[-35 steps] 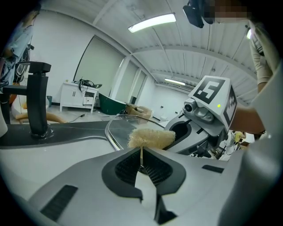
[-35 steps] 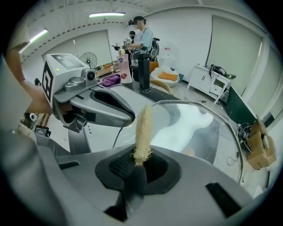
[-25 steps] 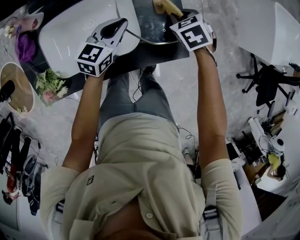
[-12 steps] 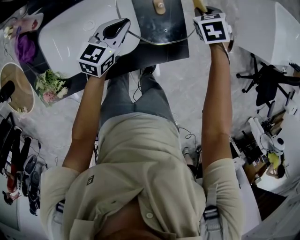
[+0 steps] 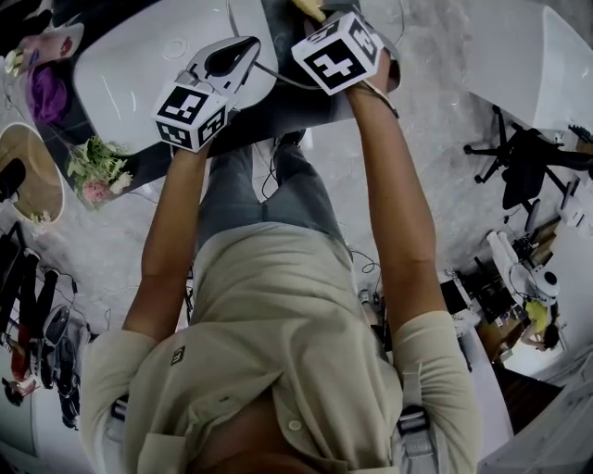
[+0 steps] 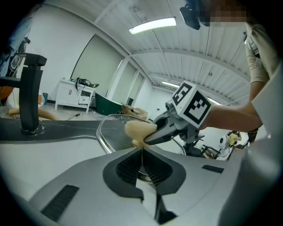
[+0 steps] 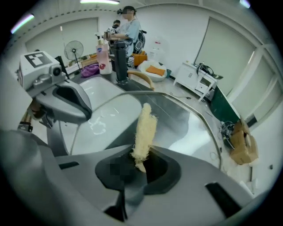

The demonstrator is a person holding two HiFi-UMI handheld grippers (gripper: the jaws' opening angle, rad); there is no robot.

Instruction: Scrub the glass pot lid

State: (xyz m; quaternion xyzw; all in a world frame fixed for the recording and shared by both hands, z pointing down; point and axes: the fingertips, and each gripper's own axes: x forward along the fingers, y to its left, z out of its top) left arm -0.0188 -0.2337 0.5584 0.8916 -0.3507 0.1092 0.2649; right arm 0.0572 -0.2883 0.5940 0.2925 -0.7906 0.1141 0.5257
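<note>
The glass pot lid (image 7: 181, 119) stands tilted over the sink, its metal rim (image 6: 102, 137) curving away from my left gripper (image 6: 142, 165), which is shut on that rim. My right gripper (image 7: 141, 165) is shut on a pale yellow loofah scrubber (image 7: 145, 130), whose tip rests against the glass. In the left gripper view the scrubber (image 6: 139, 131) presses on the lid just past my jaws. From the head view the left gripper (image 5: 239, 48) and the right gripper (image 5: 310, 9) are close together at the top, with only a thin arc of the lid rim (image 5: 278, 79) showing.
A black faucet (image 7: 120, 62) and a pink soap bottle (image 7: 104, 55) stand behind the dark sink (image 5: 283, 32). The white counter (image 5: 139, 65) lies to the left, with flowers (image 5: 97, 171) and a round basket (image 5: 32, 176) below it. People stand at the back of the room.
My right gripper with the scrubber swung out to the right, then came back left across the lid toward the left gripper. The left gripper and the lid stayed still.
</note>
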